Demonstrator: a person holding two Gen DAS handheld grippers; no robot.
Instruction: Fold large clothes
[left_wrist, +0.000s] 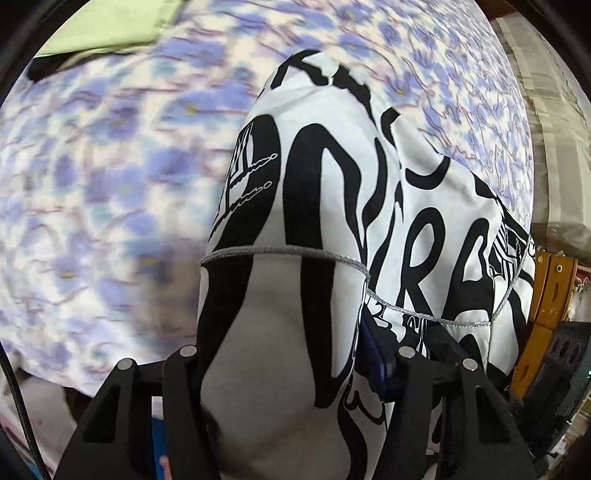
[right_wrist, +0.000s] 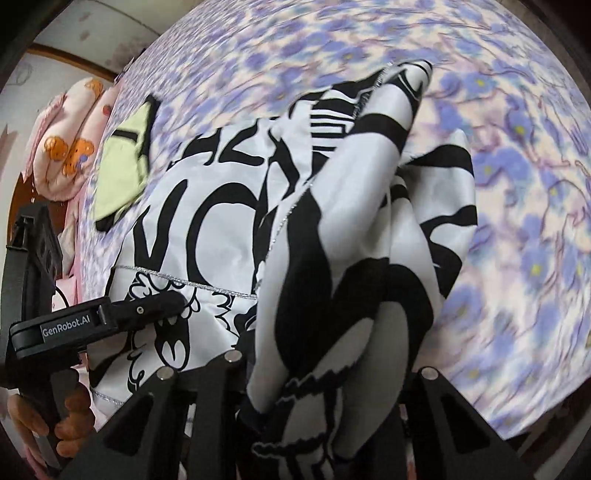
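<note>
A large white garment with bold black lettering and silver-stitched hems (left_wrist: 332, 192) hangs from both grippers over a bed. My left gripper (left_wrist: 291, 354) is shut on a bunch of its fabric, which drapes over the fingers and hides the tips. My right gripper (right_wrist: 325, 369) is shut on another bunch of the same garment (right_wrist: 332, 229), which falls forward onto the bed. In the right wrist view the left gripper (right_wrist: 162, 302) shows at the left, clamped on the garment's edge.
The bed has a blue and purple flowered sheet (left_wrist: 110, 184) (right_wrist: 517, 221). A pale green folded cloth (right_wrist: 122, 173) (left_wrist: 122, 22) lies at the far side. Pink pillows (right_wrist: 70, 144) lie beyond it. Wooden furniture (left_wrist: 546, 306) stands at the right.
</note>
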